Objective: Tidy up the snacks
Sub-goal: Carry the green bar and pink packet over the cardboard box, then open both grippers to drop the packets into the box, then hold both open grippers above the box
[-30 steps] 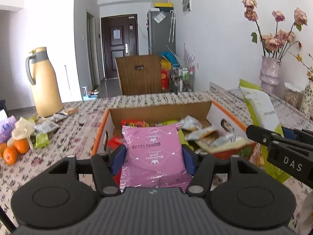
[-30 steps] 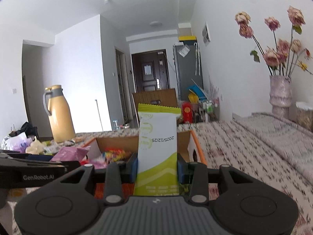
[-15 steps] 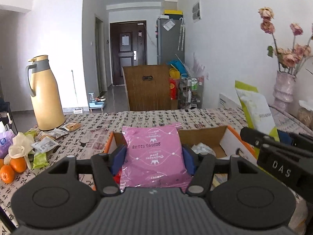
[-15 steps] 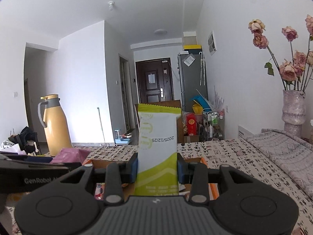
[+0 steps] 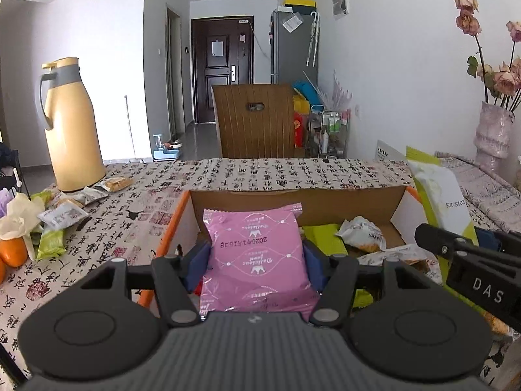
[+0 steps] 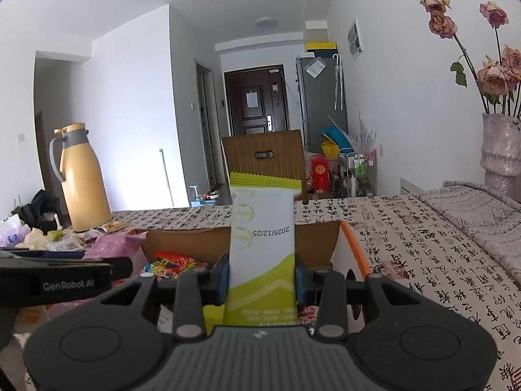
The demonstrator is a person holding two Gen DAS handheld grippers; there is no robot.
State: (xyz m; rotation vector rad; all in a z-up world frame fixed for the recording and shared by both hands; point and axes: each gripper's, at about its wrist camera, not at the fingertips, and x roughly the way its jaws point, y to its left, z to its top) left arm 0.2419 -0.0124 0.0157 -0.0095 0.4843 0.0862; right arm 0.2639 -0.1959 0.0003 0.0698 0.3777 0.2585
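My left gripper (image 5: 255, 257) is shut on a pink snack packet (image 5: 254, 260) and holds it upright over the near side of an open cardboard box (image 5: 293, 200) with orange edges. My right gripper (image 6: 262, 273) is shut on a white and green snack packet (image 6: 262, 228), held upright above the same box (image 6: 335, 238). The box holds several snack packets (image 5: 361, 233). The right gripper and its green packet (image 5: 439, 195) show at the right of the left wrist view. The left gripper's side (image 6: 55, 277) shows at the left of the right wrist view.
A yellow thermos jug (image 5: 70, 127) stands at the far left of the patterned tablecloth (image 5: 260, 169). Loose snack packets (image 5: 65, 215) and oranges (image 5: 13, 251) lie at the left. A vase of dried roses (image 6: 499, 143) stands at the right. A wooden chair back (image 5: 255, 120) is behind the table.
Both views tilted up and then back down, so the inside of the box shows again. Both grippers stay shut on their packets above the box.
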